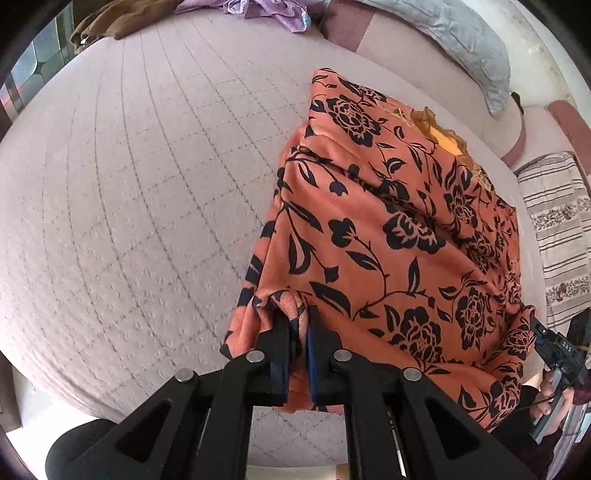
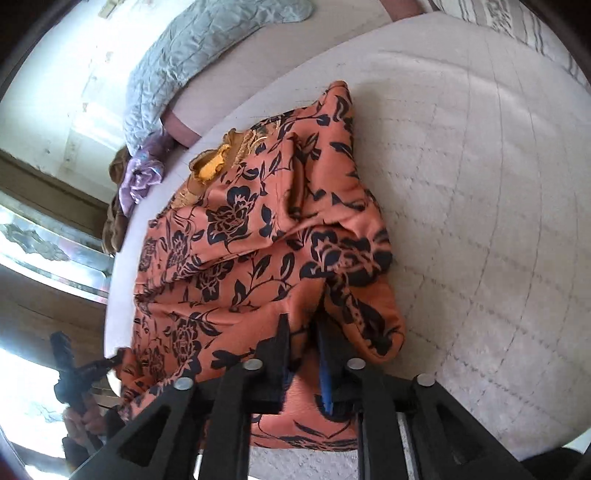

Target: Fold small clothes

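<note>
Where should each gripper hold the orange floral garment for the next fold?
At the near hem corners. The left gripper and right gripper are each shut on a bunched corner of the orange floral garment, coming in from the near bed edge; the neckline end lies far away on the bed cover.

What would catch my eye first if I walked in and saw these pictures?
The orange dress with black flowers grabs you first, draped over the pale quilted bed. Black jaws pinch its near edge at two spots: the left gripper and the right gripper. Beyond it lie a grey pillow and a crumpled purple garment.
</note>
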The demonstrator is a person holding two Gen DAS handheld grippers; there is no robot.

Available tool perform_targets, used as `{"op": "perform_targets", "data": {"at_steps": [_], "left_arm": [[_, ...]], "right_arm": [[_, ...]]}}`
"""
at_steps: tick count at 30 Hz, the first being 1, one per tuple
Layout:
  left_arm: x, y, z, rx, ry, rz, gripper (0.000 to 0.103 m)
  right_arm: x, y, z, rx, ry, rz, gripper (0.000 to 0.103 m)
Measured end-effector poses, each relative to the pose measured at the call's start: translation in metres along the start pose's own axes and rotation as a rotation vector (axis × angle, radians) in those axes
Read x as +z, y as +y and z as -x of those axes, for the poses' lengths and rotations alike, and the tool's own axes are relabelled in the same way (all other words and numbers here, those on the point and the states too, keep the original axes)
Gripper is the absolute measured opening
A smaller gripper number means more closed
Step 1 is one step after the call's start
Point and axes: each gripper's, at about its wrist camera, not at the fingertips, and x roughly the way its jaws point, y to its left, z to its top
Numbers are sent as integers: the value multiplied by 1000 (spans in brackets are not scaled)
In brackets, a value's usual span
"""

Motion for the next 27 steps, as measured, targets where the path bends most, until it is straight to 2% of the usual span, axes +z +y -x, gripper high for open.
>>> {"op": "perform_targets", "data": {"at_steps": [1, 2, 3, 4, 7, 10, 11, 12, 13, 14, 16, 17, 19, 22, 24, 27], "left_arm": [[0, 1, 1, -10, -2, -1, 9], [1, 2, 1, -18, 0, 0, 11], [2, 4, 1, -29, 7, 5, 13], [2, 5, 1, -42, 13, 12, 14], [3, 9, 0, -59, 11, 12, 14], [-1, 11, -1, -65, -2, 3, 14], [-3, 12, 0, -65, -3, 0, 14], [-3, 12, 0, -63, -1, -6, 14], [-3, 11, 1, -60, -4, -12, 12], [-2, 10, 2, -63, -6, -19, 9], [3, 5, 8, -74, -18, -49, 8], [6, 3, 11, -78, -23, -57, 7], [22, 2, 19, -122, -31, -51, 7], [58, 2, 26, -173, -45, -16, 7], [87, -2, 28, -150, -71, -15, 7], [143, -4, 21, -132, -114, 36, 9]], "right_arm": [[-4, -3, 5, 17, -11, 2, 38], [-6, -2, 9, 26, -16, 6, 61], [-10, -1, 15, 35, -20, 8, 71], [-12, -1, 21, 46, -29, 6, 76], [-19, 6, 36, 14, -60, 57, 76], [-27, 10, 26, -31, 1, 84, 75], [-30, 9, 21, -47, 27, 91, 69], [-34, 12, 13, -64, 63, 107, 59], [-40, 18, 5, -80, 99, 154, 26], [-43, 26, 2, -85, 113, 203, 16], [-49, 45, 6, -96, 92, 298, 10], [-48, 57, 13, -72, 70, 345, 10], [-38, 68, 25, -6, 30, 346, 9], [5, 66, 46, 108, -79, 247, 9], [39, 53, 50, 156, -139, 152, 9], [87, 29, 44, 166, -235, 15, 9]]}}
